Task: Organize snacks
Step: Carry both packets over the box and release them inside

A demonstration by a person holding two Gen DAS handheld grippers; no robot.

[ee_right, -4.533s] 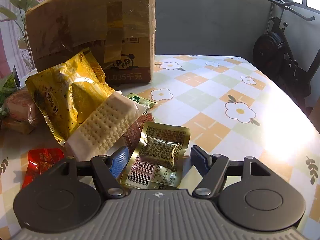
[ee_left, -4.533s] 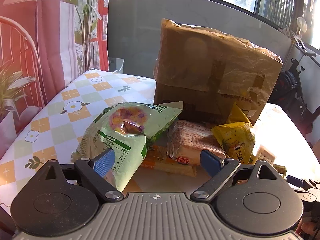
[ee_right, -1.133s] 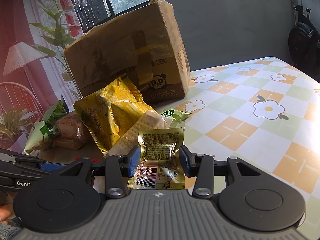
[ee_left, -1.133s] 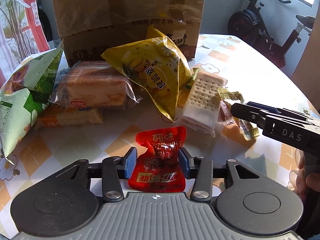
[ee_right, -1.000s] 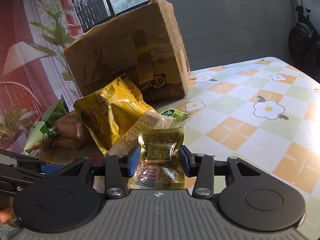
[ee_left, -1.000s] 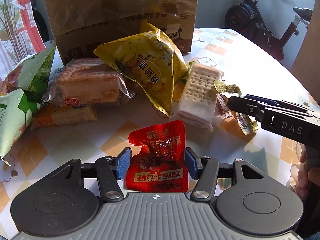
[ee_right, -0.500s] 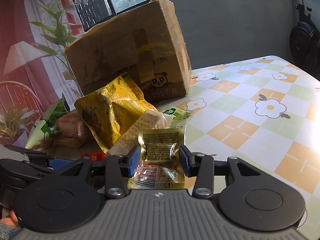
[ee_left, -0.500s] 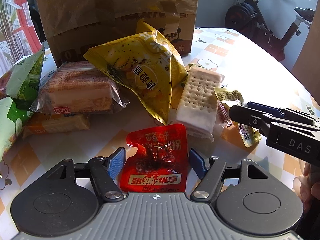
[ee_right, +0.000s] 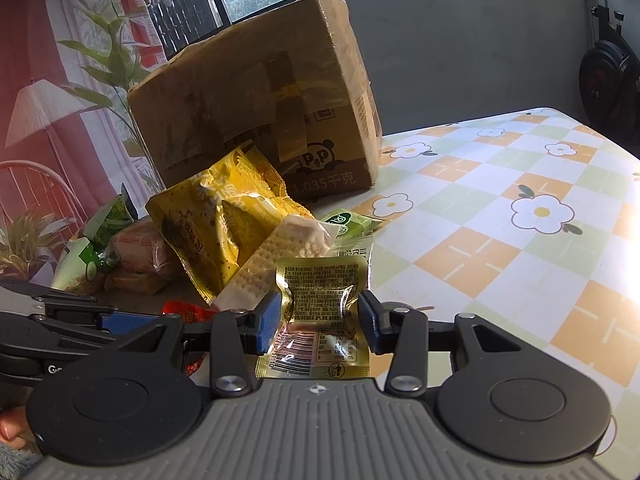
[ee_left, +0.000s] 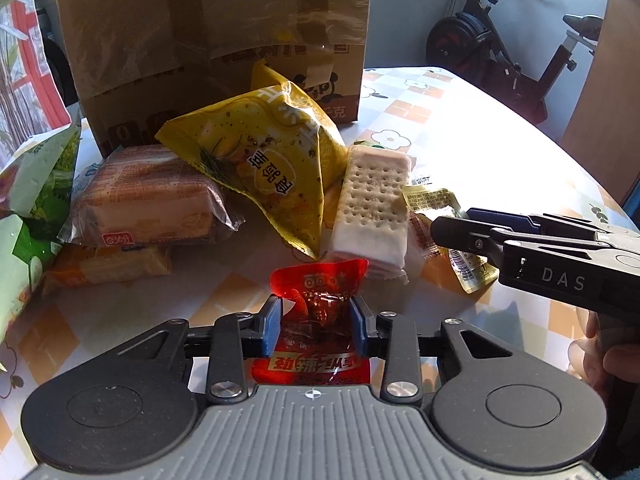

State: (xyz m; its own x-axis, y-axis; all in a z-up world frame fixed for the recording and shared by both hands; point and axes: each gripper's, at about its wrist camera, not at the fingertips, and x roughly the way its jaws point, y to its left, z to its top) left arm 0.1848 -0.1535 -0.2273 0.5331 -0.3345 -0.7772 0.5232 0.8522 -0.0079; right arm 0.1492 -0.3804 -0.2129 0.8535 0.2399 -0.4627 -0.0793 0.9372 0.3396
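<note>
Left gripper point(ee_left: 317, 320): the jaws are closing on the red snack packet point(ee_left: 316, 304), low in the centre of the left wrist view. The blue pads point(ee_left: 273, 322) touch both sides of the packet, which crumples between them. Its upper edge stands above the fingers; its lower edge runs under the gripper body.

Right gripper point(ee_right: 318, 322): the jaws are narrow and clamp the gold foil packet point(ee_right: 322, 308) at its waist, low in the centre of the right wrist view. In the left wrist view this gripper enters from the right edge, with the gold packet at its tip.

Remaining snacks lie on the flowered tablecloth point(ee_right: 500, 240), in front of the taped cardboard box point(ee_left: 212, 40) at the top of the frame:
- yellow chip bag point(ee_left: 268, 160), centre, leaning on the box;
- cracker pack point(ee_left: 372, 208), just right of the yellow bag and touching it;
- brown cake pack point(ee_left: 148, 204), left of centre, resting on an orange pack point(ee_left: 108, 268);
- green bag point(ee_left: 32, 200), at the left edge.

An exercise bike point(ee_left: 508, 52) stands at the upper right.
</note>
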